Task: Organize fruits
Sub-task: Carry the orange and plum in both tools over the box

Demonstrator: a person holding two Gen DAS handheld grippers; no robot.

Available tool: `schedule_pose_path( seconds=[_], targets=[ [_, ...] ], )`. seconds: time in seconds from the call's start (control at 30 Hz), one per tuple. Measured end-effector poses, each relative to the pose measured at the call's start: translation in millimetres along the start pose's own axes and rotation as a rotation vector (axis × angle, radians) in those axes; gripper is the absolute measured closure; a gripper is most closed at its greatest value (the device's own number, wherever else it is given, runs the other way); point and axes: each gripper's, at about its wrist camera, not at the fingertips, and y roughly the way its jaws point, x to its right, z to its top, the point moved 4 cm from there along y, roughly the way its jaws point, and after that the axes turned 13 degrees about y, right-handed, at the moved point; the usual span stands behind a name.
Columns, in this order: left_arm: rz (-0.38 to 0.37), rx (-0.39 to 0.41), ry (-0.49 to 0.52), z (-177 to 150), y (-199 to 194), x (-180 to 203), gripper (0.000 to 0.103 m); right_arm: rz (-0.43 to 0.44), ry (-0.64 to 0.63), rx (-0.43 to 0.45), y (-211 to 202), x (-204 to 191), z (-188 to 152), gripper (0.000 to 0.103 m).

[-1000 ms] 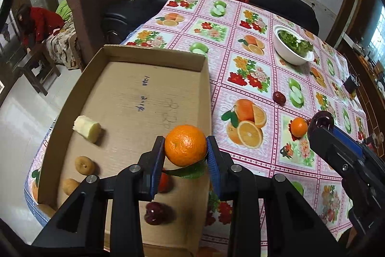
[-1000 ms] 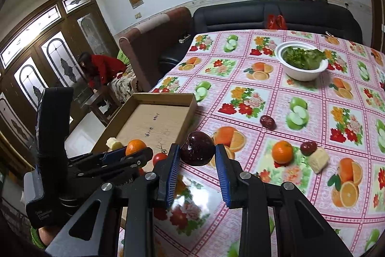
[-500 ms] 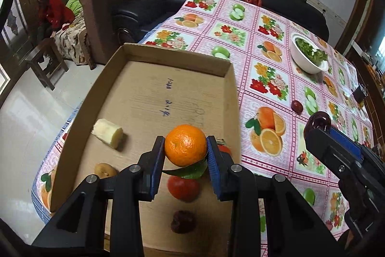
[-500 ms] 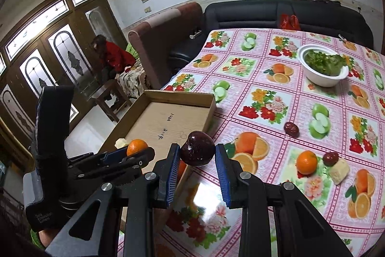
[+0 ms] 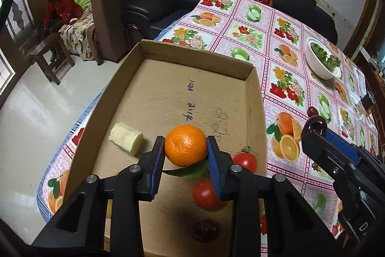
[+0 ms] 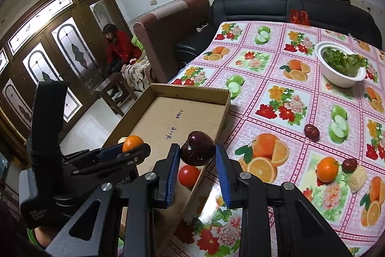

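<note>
Two hand-held tongs carry fruit toward a shallow cardboard box [image 5: 250, 90] at the near-left corner of a table [image 6: 300, 112] w/ a fruit-print cloth.

Left tongs [image 5: 185, 152] are clamped on an orange [image 5: 185, 145] w/ a green leaf under it, held above the box floor, near the box's middle. Right tongs [image 6: 197, 157] are clamped on a dark red plum [image 6: 197, 151], held over the box's right wall, not quite inside.

Already in the box: a pale banana chunk [image 5: 125, 138] toward the left wall, two tomatoes [image 5: 245, 160] by the right wall, a dark fruit [image 5: 204, 229] near the front edge, blurred.

Outside the box, to its right on the cloth: another orange [image 6: 327, 169], two dark red fruits [image 6: 311, 132], a pale chunk [image 6: 357, 178]. A white bowl of greens [image 6: 341, 68] sits well beyond the box.

Step in hand, as I judge it: delivery, both fruits mid-carry to the box. Next move likely calls for lowering the orange to a bare patch of floor between banana chunk & tomatoes, then releasing; the plum needs to clear the right wall first. Round fruit may roll, so a low drop seems wise.
</note>
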Motion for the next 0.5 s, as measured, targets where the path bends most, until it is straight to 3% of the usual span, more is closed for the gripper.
schedule_pose_path(
  seconds=[0.5],
  targets=[
    [0.021,-0.002,-0.088,15,7,-48,0.071,0.001,-0.012,-0.033,35,-8,14,0.073]
  ],
)
